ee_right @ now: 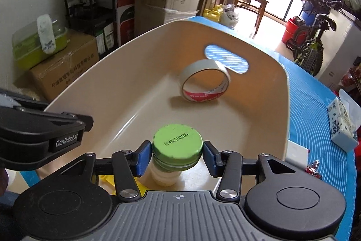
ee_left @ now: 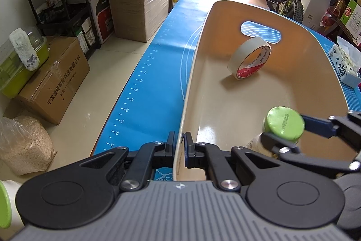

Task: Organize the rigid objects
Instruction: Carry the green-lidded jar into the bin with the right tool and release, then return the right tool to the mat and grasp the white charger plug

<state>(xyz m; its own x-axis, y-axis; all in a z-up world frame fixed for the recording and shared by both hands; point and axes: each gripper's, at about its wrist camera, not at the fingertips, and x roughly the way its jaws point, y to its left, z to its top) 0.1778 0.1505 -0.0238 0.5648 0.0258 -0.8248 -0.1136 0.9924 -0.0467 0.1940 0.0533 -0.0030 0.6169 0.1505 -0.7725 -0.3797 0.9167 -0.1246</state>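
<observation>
From my left wrist cam I can see the left gripper pinching the near-left wall of the beige bin, fingers closed down tight with one outside and one inside the rim. That view also shows the ruler marks running along the blue mat on the bench, which the other cam doesn't catch. Further right in the bin, the tape roll stands on edge, leaning toward the far wall just below the handle cutout.

The right wrist cam gives me the better look at the right gripper: the blue fingertips sit either side of the green cap of a small white bottle, apparently touching it, bottle upright and low inside the near end of the bin. Can't tell if its base is resting on the bin floor. On the far right, a tissue pack sits on the mat, outside the bin.
</observation>
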